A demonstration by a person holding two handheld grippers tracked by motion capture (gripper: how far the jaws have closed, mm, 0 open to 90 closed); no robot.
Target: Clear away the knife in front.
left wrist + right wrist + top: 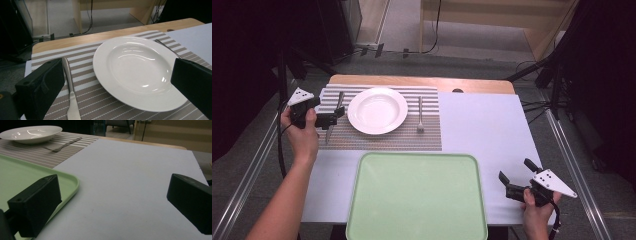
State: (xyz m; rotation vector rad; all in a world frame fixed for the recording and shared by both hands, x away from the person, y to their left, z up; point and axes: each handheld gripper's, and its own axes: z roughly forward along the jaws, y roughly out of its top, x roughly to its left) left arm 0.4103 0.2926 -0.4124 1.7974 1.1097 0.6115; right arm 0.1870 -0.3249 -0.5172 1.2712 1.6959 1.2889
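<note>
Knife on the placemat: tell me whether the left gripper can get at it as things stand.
Probably yes. The left gripper hovers right beside the knife with its jaws wide open, and nothing lies over the knife. The plate sits close on the other side, so the jaws need care there.

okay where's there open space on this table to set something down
The green tray is bare. So is the white surface between the striped placemat and the right gripper. The placemat is crowded: knife by the left gripper, plate, fork.

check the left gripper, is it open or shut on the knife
Open. In the left gripper view the left gripper has its jaws wide apart; the knife lies flat on the striped placemat by one jaw, not clamped.
</note>
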